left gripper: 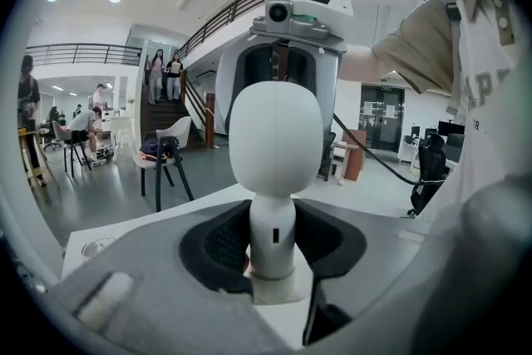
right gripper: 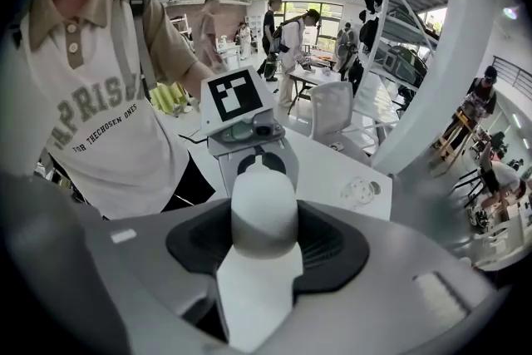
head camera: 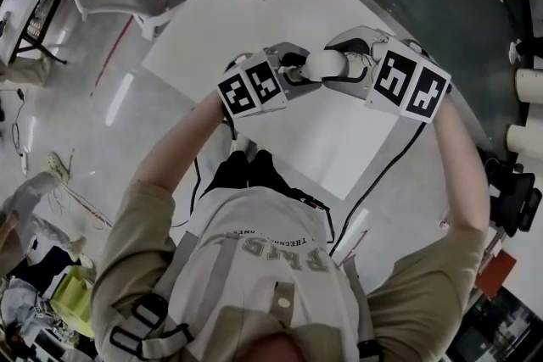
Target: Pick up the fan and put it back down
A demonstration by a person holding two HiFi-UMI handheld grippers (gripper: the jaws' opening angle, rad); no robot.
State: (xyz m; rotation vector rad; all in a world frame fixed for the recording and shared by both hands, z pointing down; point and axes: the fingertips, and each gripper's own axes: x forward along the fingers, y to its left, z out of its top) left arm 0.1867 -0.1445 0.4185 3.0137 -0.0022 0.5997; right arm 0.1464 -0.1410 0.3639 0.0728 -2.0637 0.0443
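Left gripper view: fan (left gripper: 275,137) seemingly gripped

Cream polo shirt (head camera: 263,254), khaki sleeves (head camera: 127,242)

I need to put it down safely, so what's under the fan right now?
The white table lies below the fan. The left tongs and right tongs hide its base, so contact with the table can't be seen.
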